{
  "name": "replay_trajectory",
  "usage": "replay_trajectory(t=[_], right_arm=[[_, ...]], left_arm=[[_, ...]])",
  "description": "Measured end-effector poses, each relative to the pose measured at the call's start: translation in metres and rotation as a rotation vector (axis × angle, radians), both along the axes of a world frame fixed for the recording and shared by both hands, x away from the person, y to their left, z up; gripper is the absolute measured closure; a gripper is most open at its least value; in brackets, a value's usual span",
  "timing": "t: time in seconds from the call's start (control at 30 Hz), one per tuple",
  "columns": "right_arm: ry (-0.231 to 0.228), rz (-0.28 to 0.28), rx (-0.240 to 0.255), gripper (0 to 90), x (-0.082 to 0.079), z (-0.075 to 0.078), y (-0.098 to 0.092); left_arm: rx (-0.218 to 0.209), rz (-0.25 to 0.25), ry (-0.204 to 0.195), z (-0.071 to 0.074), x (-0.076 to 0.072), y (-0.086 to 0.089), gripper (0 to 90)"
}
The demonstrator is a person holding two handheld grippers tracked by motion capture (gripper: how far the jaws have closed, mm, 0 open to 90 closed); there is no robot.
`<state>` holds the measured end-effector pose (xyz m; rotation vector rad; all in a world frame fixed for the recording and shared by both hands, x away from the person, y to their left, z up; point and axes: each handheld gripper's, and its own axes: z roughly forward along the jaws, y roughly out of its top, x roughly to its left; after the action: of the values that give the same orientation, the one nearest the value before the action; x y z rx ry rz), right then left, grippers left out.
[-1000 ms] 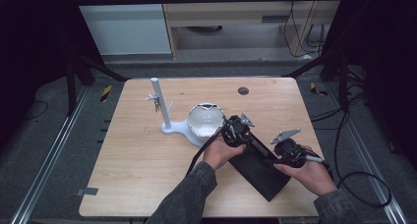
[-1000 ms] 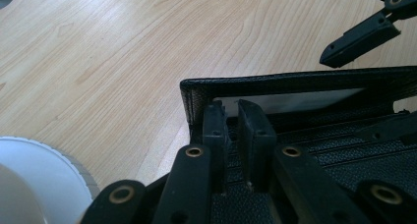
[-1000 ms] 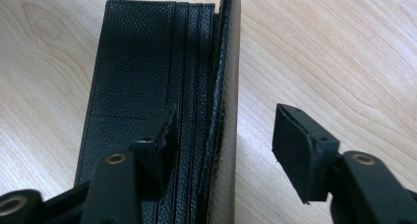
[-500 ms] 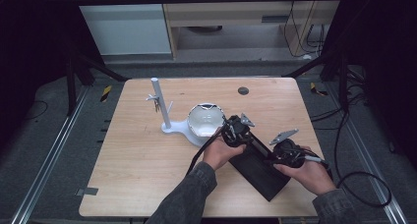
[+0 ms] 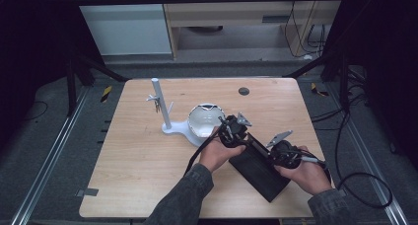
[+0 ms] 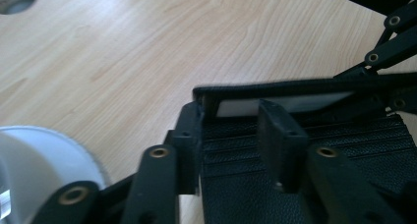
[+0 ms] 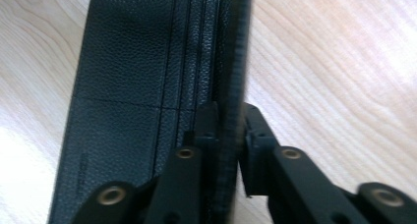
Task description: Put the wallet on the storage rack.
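- Slipping was judged the main risk: the raised edge flap of the black leather case point(image 5: 259, 168) was pinched by the right gripper point(image 7: 227, 135) along a thin strip only, so a sideways pull could have freed it or torn at the stitching.
- A second risk was judged from the left gripper point(image 6: 231, 135), whose jaws stood apart, straddling the case's end rather than clamped on it; if the flap were lifted, the case could have been dragged across the desk point(image 5: 138, 161).
- The white bowl-shaped stand base point(image 5: 203, 120) lay just beside the left gripper, so a jerk of that hand could have knocked it or its upright post point(image 5: 161, 104).
- The case was seen lying flat and diagonally on the desk's near right part, between the two hands.
- Its surface was shown as pebbled black leather with parallel stitched ridges; a white strip point(image 6: 285, 103) was visible inside the lifted edge.
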<state>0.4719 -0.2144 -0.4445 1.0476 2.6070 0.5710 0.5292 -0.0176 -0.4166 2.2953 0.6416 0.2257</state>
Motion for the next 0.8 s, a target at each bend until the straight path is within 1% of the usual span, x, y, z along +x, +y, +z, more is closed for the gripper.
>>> replay_trajectory(t=[0.03, 0.1, 0.17, 0.2, 0.27, 0.33, 0.37, 0.43, 0.47, 0.5, 0.6, 0.7, 0.73, 0.8], right_arm=[[-0.009, 0.007, -0.009, 83.3, 0.000, 0.001, 0.000], [-0.015, 0.014, -0.005, 84.1, -0.002, 0.002, -0.001], [-0.026, 0.022, -0.003, 84.3, -0.003, 0.004, -0.003], [-0.033, 0.025, -0.001, 84.3, -0.004, 0.005, -0.004], [-0.063, 0.025, 0.017, 84.4, -0.007, 0.009, -0.006], [-0.092, 0.030, 0.030, 84.4, -0.009, 0.014, -0.008], [-0.111, 0.032, 0.043, 84.4, -0.011, 0.018, -0.010], [-0.153, 0.031, 0.063, 84.5, -0.014, 0.025, -0.013], [-0.173, 0.036, 0.074, 84.5, -0.015, 0.028, -0.015], [-0.183, 0.032, 0.083, 84.5, -0.016, 0.031, -0.016], [-0.242, 0.040, 0.114, 84.5, -0.019, 0.040, -0.020], [-0.284, 0.038, 0.137, 84.5, -0.022, 0.047, -0.024], [-0.303, 0.041, 0.146, 84.5, -0.023, 0.049, -0.024], [-0.325, 0.044, 0.165, 84.5, -0.025, 0.052, -0.025]], left_arm=[[0.002, 0.002, -0.007, 0.002, -0.001, 0.003, 57.7], [0.009, 0.011, -0.013, 0.005, -0.002, 0.009, 48.1], [0.003, 0.009, -0.015, 0.008, -0.003, 0.015, 39.2], [0.000, 0.007, -0.023, 0.010, -0.004, 0.019, 35.8], [-0.001, 0.004, -0.029, 0.013, -0.005, 0.024, 26.8], [-0.025, -0.004, -0.024, 0.016, -0.007, 0.031, 19.9], [-0.027, -0.011, -0.033, 0.017, -0.009, 0.034, 16.7], [-0.034, -0.014, -0.043, 0.021, -0.011, 0.040, 14.1], [-0.045, -0.012, -0.044, 0.022, -0.012, 0.042, 13.4], [-0.047, -0.014, -0.049, 0.024, -0.013, 0.046, 12.3], [-0.061, -0.010, -0.067, 0.031, -0.017, 0.056, 11.3], [-0.045, -0.013, -0.070, 0.036, -0.021, 0.063, 9.6], [-0.037, -0.017, -0.070, 0.038, -0.022, 0.065, 9.5], [-0.015, -0.020, -0.066, 0.041, -0.023, 0.069, 8.8]])
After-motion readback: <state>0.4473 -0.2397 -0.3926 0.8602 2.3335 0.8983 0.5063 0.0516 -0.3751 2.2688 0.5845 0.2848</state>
